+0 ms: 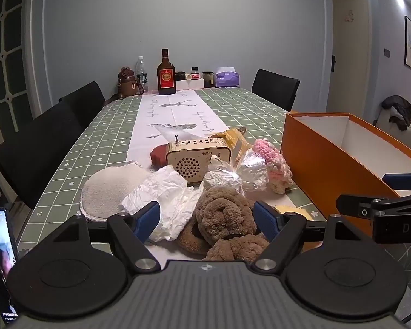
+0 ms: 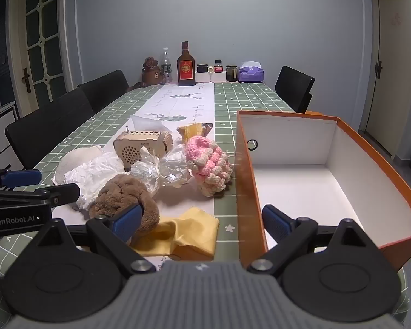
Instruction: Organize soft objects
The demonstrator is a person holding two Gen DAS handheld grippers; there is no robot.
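The orange box [image 2: 328, 170] stands open on the green checked tablecloth [image 1: 233, 109], its white inside bare. Just left of the box lie the pink crochet piece [image 2: 209, 164], a yellow cloth [image 2: 189, 233] and, further left, the brown plush towel [image 1: 224, 219]. The left gripper [image 1: 207, 219] hangs spread wide around the towel — pads apart from it. The right gripper [image 2: 202, 219] is released too, straddling the box's near wall — left of the box, one finger overlaps the towel.

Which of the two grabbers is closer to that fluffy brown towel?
Left. The left gripper is open with the brown towel right between its fingers. The right gripper is open too, beside the towel, over the yellow cloth near the orange box.
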